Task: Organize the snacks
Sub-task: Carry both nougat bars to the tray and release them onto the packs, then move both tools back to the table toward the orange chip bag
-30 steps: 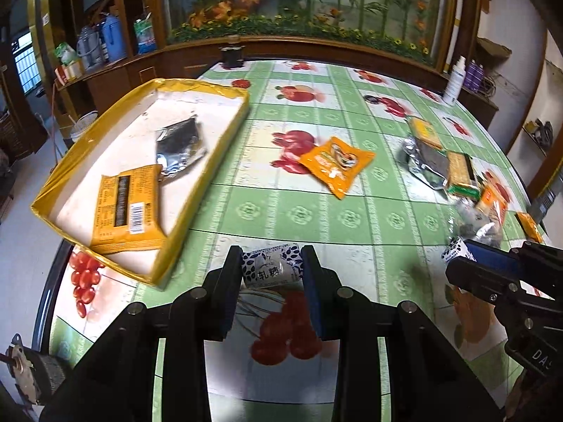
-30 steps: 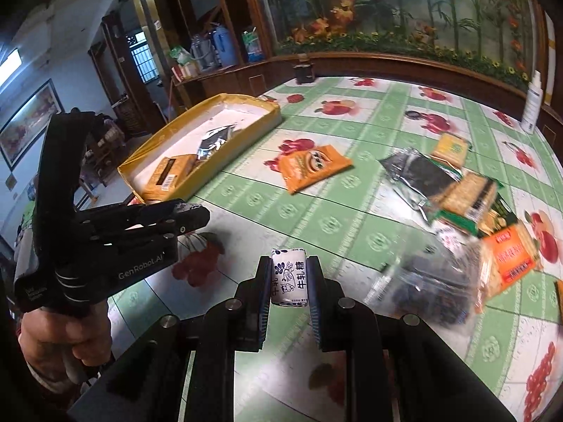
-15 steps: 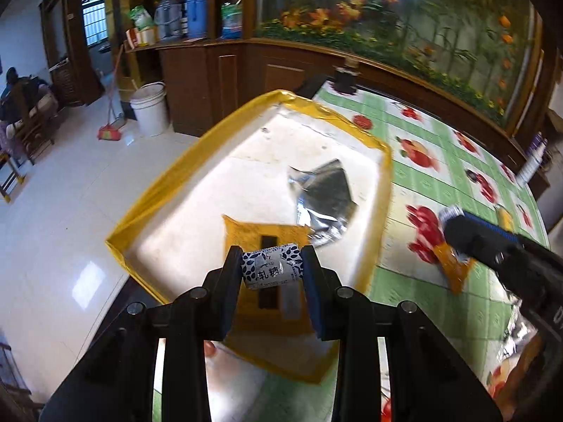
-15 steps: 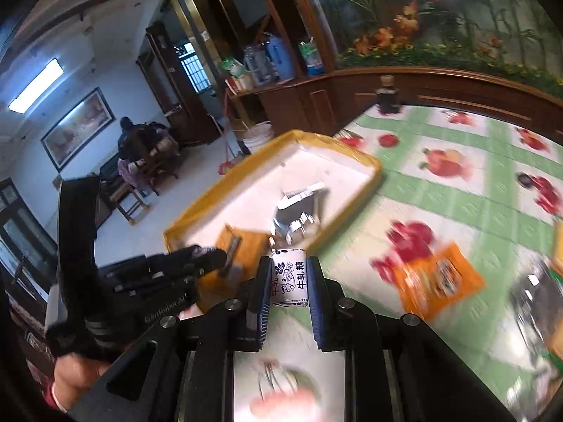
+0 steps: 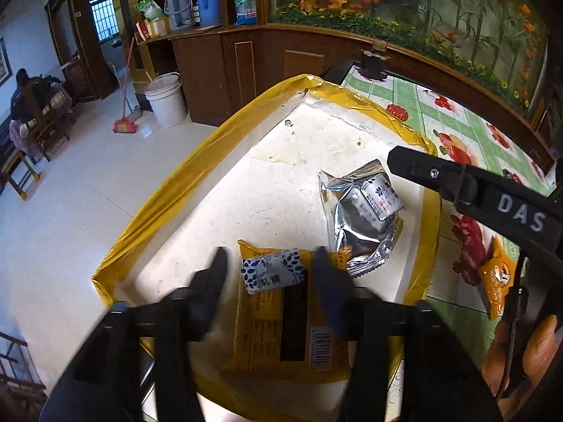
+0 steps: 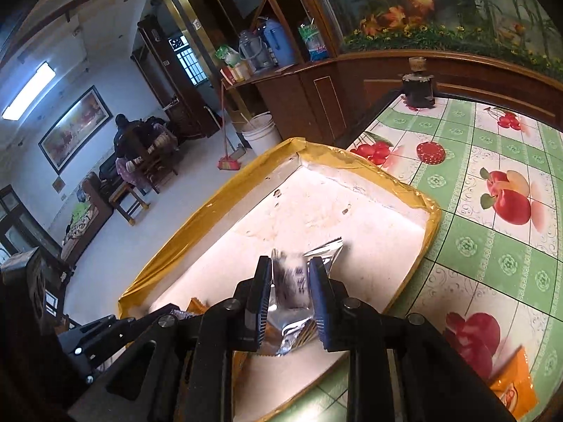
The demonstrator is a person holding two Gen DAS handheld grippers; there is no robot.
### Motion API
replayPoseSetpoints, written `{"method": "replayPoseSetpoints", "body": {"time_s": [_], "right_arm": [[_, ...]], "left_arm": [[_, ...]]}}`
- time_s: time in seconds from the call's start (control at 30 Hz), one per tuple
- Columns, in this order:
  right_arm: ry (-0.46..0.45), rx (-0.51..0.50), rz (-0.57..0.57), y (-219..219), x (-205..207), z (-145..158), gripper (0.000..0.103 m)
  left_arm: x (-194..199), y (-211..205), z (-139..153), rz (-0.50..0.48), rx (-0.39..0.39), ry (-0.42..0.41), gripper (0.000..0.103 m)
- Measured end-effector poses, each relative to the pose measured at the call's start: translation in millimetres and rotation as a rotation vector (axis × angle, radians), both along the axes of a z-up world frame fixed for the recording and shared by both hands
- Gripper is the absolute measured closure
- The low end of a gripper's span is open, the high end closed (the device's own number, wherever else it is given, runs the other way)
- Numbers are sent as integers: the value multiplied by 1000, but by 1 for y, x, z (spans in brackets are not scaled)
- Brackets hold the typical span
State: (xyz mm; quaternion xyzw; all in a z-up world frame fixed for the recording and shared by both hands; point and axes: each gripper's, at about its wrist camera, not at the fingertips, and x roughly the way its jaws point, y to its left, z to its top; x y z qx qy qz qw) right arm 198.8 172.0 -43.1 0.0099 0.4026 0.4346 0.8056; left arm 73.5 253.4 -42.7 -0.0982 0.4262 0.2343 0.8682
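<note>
Both grippers hang over the yellow-rimmed tray point(image 5: 169, 193) point(image 6: 211, 207). My left gripper point(image 5: 269, 251) is opening. A white candy with blue print point(image 5: 272, 272) lies loose between its fingers, clear of both pads, over the orange packet point(image 5: 281, 344) in the tray. My right gripper point(image 6: 289, 260) is opening too, and its candy point(image 6: 290, 283) is blurred between the pads as it slips down. In the left wrist view that candy point(image 5: 381, 195) is on the silver packet point(image 5: 355, 232), below a finger point(image 5: 422, 168) of the right gripper.
The tray sits on the left edge of a table with a green fruit-print cloth point(image 6: 492, 263). An orange snack bag point(image 6: 513, 387) lies on the cloth to its right. A small dark jar point(image 6: 418, 88) stands at the far edge. A white bucket point(image 5: 165, 100) is on the floor.
Both grippers have travelled left from the tablecloth to above the tray. Each had its jaws shut on a candy; both have now parted and the candies have come loose.
</note>
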Motion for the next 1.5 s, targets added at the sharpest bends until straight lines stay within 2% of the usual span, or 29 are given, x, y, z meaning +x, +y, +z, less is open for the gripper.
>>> {"method": "replayPoseSetpoints", "body": {"time_s": [0.03,0.1,0.47,0.87,1.0,1.07,1.13,1.2,1.5], "right_arm": [[5,11,-3,-3,0,0,67],[0,33,-11,-13,-4,3,54],[-20,73,-87,-83,-28,22,53],[-51,96,-169,-171,-79,33,53],[-75,101,-235,-216,-100,37,53],[-100,92,-273,-241,-109,39,51],[-127,74,-327,-268,-121,40,45],[-139,54,-380,-293,-128,39,44],[-107,-2,-542,-376,-150,19,43]], "left_arm": [[-2,-2,2,0,15,-12,27],[-6,-9,7,-1,51,-32,26],[-25,-31,21,-30,49,-85,26],[-39,-65,35,-82,46,-127,26],[-42,-84,39,-106,58,-143,26],[-44,-95,42,-115,68,-151,26],[-44,-107,44,-130,77,-161,26],[-44,-119,46,-144,82,-170,26],[-41,-162,47,-220,106,-161,26]]}}
